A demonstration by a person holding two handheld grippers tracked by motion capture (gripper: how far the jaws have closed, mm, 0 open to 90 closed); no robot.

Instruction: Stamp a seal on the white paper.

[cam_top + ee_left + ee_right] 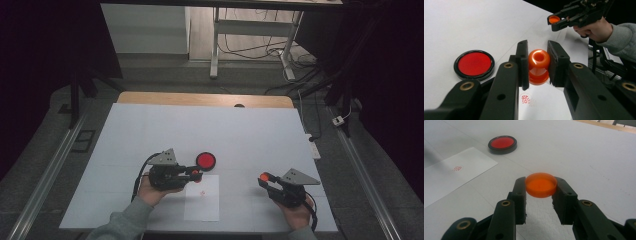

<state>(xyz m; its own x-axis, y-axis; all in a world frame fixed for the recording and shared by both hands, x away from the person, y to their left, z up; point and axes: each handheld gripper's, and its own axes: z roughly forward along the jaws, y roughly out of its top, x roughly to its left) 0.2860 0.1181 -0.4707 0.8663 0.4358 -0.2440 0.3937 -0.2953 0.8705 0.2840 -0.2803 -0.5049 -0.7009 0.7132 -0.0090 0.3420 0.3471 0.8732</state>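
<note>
Stamp (pixel 538 66) sits clenched in my left tool (pixel 537 62), its red mark (pixel 457 168) already on the paper (pixel 454 173), so capping remains, with the cap (pixel 541 184) gripped in my right tool (pixel 541 192).

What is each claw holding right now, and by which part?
Left claw: orange stamp, gripped by its sides. Right claw: orange cap, held by its rim.

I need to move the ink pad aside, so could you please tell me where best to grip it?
Grip the ink pad across its black rim, coming straight down from above: it lies flat and round on the table, so opposite rim edges suit two jaws.
</note>
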